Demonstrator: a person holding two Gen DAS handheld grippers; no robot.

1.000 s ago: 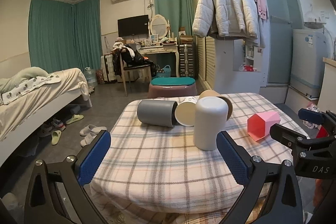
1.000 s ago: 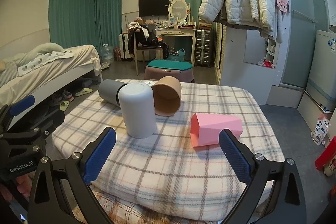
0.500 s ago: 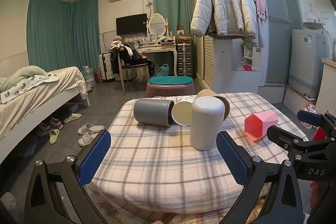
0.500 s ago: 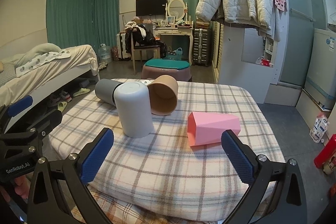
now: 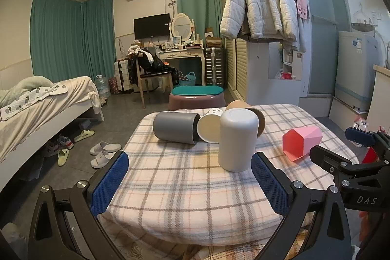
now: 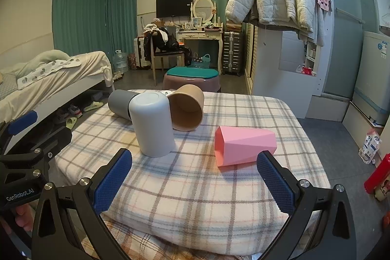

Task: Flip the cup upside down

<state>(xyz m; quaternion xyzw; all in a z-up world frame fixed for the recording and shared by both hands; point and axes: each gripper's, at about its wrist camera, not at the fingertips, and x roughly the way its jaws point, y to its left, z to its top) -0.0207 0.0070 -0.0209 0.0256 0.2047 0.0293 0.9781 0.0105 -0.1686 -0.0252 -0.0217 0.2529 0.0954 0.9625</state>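
Observation:
A white cup (image 5: 237, 139) (image 6: 152, 123) stands upside down on the plaid-covered table (image 5: 182, 182) (image 6: 195, 187). A grey cup (image 5: 175, 127) (image 6: 119, 104), a cream paper cup (image 5: 208, 126), a brown cup (image 6: 186, 111) (image 5: 258, 117) and a pink faceted cup (image 5: 301, 143) (image 6: 243, 146) lie on their sides. My left gripper (image 5: 191, 183) is open and empty, near the table's front edge, short of the white cup. My right gripper (image 6: 193, 183) is open and empty, in front of the pink cup.
A mauve stool with a teal cushion (image 5: 197, 96) stands beyond the table. A bed (image 5: 41, 109) is at the left with slippers (image 5: 102, 152) on the floor. A wardrobe with a hanging white jacket (image 5: 258, 4) is at the right.
Both grippers have drawn back a little from the cups and stay open. The cups have not moved.

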